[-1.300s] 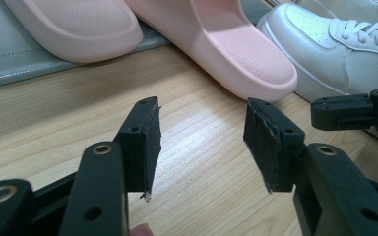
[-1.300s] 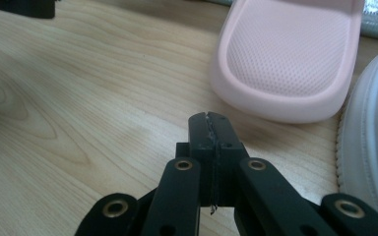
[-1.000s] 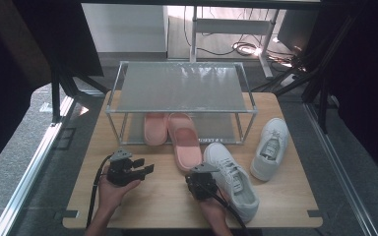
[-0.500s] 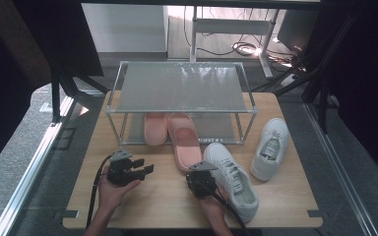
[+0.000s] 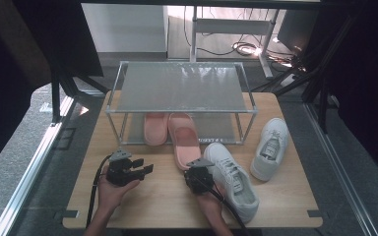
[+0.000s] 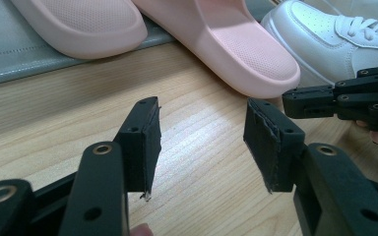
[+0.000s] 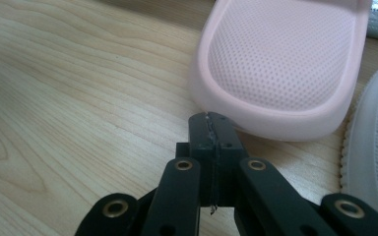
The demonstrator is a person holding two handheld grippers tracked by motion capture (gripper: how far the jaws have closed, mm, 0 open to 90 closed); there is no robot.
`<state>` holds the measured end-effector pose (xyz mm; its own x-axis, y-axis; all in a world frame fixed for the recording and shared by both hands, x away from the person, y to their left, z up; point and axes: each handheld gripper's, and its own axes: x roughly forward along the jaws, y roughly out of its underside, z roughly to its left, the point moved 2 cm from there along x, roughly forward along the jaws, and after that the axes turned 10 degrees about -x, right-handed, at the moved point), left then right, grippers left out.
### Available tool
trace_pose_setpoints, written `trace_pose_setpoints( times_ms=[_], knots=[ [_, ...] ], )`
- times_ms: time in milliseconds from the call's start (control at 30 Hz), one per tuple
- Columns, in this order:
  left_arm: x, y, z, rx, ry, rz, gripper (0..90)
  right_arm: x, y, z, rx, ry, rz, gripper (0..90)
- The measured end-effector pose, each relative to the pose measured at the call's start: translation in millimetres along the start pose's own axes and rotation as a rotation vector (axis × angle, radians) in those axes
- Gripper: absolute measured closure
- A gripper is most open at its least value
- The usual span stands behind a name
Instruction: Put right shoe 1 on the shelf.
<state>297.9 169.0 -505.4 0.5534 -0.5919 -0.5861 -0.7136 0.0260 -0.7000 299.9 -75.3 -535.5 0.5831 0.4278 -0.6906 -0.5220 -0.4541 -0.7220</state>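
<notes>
We take this for a lab or test room set up for recording. Our wooden table (image 5: 142, 206) stands on grey carpet, boxed in by black frame struts (image 5: 54, 93) and a metal rail (image 5: 27, 182) along its left edge. Beyond the far edge, cables (image 5: 241, 48) lie coiled on the floor by a white stand (image 5: 231, 24). A small metal shoe rack (image 5: 182, 91) with household shoes serves as a staged prop.

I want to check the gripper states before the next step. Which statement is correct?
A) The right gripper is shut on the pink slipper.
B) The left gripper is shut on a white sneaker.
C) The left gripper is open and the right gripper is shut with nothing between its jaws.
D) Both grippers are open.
C: the left gripper shows a wide gap over bare table, while the right gripper has its jaws pressed together, just short of the pink slipper.
</notes>
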Motion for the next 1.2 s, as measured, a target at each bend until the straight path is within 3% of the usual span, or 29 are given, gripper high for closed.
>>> trace_pose_setpoints(
  times_ms=[433,633,900,1200],
  knots=[
    [0.4,0.4,0.0,0.001,-0.002,0.001,48.9,3.7,-10.8,-2.1,-0.012,0.01,-0.015,89.6],
    [0.0,0.5,0.6,-0.001,-0.002,0.0,48.9,-0.2,0.8,1.0,-0.018,0.012,0.007,89.6],
    [1.6,0.8,-2.2,0.004,0.001,0.005,48.9,-9.6,6.3,-2.9,-0.021,0.055,0.01,89.6],
    [2.0,1.1,-1.2,0.003,0.0,0.006,48.9,-4.4,3.0,-5.6,-0.024,0.094,0.013,89.6]
  ],
)
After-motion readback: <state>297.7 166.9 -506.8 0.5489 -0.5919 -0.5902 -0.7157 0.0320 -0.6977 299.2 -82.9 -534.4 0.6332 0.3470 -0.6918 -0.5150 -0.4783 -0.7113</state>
